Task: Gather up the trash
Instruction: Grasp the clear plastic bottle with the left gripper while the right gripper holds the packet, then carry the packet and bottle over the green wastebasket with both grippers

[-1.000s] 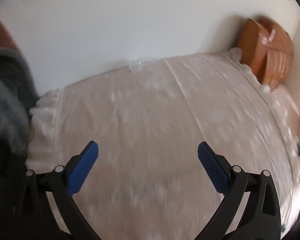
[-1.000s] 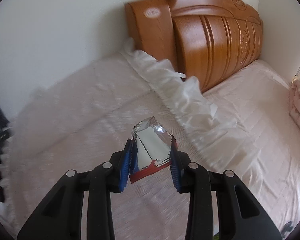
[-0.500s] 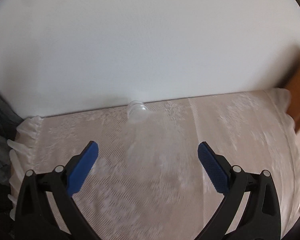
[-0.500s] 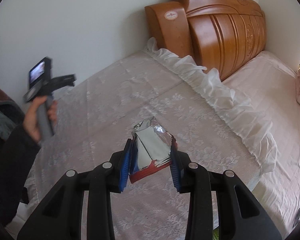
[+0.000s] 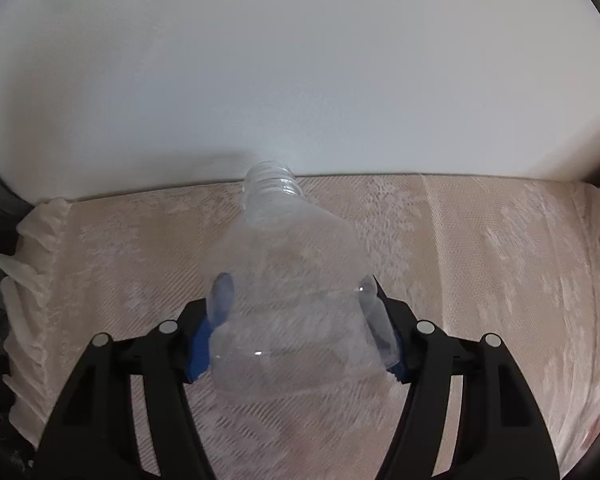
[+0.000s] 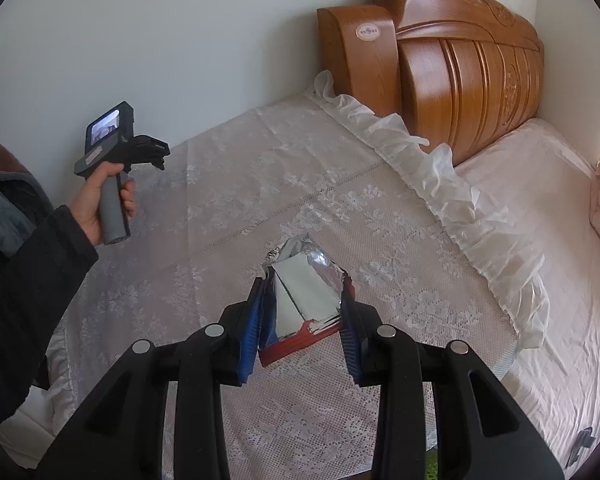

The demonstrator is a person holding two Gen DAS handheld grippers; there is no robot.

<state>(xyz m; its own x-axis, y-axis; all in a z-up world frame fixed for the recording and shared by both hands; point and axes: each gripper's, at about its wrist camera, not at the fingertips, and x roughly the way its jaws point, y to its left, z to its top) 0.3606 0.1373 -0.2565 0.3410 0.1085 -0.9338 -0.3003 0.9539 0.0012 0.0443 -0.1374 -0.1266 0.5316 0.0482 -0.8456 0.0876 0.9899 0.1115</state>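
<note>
While the clear plastic bottle [image 5: 288, 300] lies on the lace bedspread [image 5: 480, 280] with its uncapped neck toward the wall, the left gripper [image 5: 296, 320] straddles its body, jaws closing and blue pads already at its sides, likely to lift it. Beside it, the right gripper [image 6: 300, 320] stays out of the way, jaws clamped on a foil snack wrapper [image 6: 304, 296] above the bed

Home bedroom: carved wooden headboard [image 6: 472, 76] against plain white wall [image 6: 160, 40], bed under lace coverlet [image 6: 260, 208] with ruffled edge, pink sheet [image 6: 560, 272] alongside, pillow at far edge.
</note>
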